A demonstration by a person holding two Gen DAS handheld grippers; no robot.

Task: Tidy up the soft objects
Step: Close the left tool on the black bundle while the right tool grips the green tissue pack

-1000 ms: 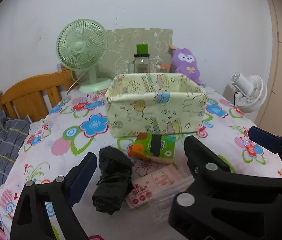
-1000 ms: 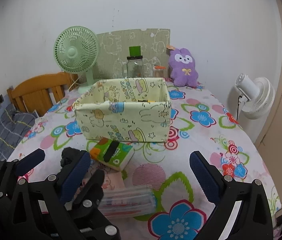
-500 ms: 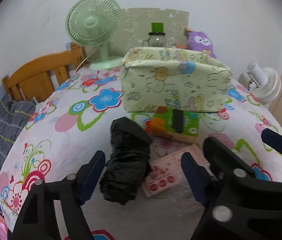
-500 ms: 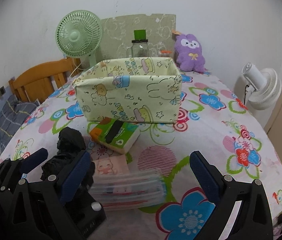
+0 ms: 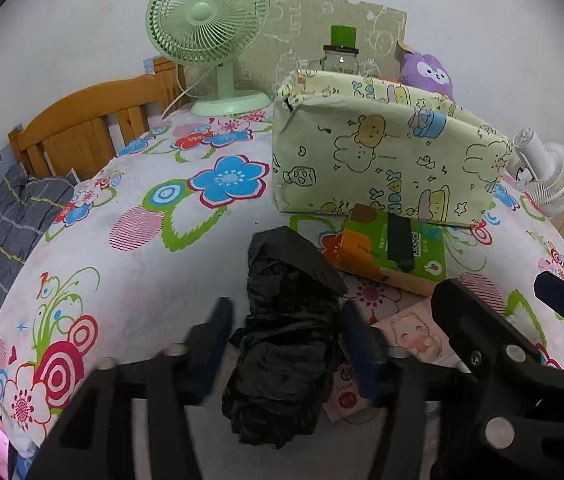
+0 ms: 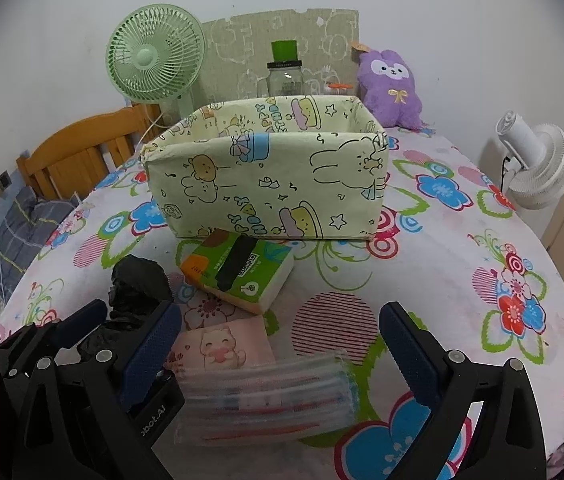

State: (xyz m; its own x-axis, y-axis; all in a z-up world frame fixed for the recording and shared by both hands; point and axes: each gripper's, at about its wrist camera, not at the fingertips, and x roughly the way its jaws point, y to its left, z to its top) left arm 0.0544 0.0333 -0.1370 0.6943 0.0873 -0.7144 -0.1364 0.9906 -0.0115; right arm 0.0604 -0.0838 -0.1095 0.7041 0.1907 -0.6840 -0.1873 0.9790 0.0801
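Observation:
A crumpled black plastic bag roll (image 5: 287, 332) lies on the flowered tablecloth. My left gripper (image 5: 285, 344) straddles it, one finger on each side, close to the bag but not clamped. In the right wrist view the bag (image 6: 136, 280) shows past the left gripper. My right gripper (image 6: 282, 344) is open above a clear packet (image 6: 270, 396) and a pink pack with a cat picture (image 6: 222, 346). A green tissue pack (image 6: 238, 270) lies in front of the pale green fabric basket (image 6: 270, 184).
A green desk fan (image 6: 154, 64), a glass jar (image 6: 283, 76) and a purple plush (image 6: 391, 84) stand behind the basket. A white fan (image 6: 533, 164) is at the right edge. A wooden chair back (image 5: 82, 124) is on the left.
My left gripper has moved forward and down over the black bag, and its fingers have closed in to either side of it. The right gripper has come slightly closer to the basket.

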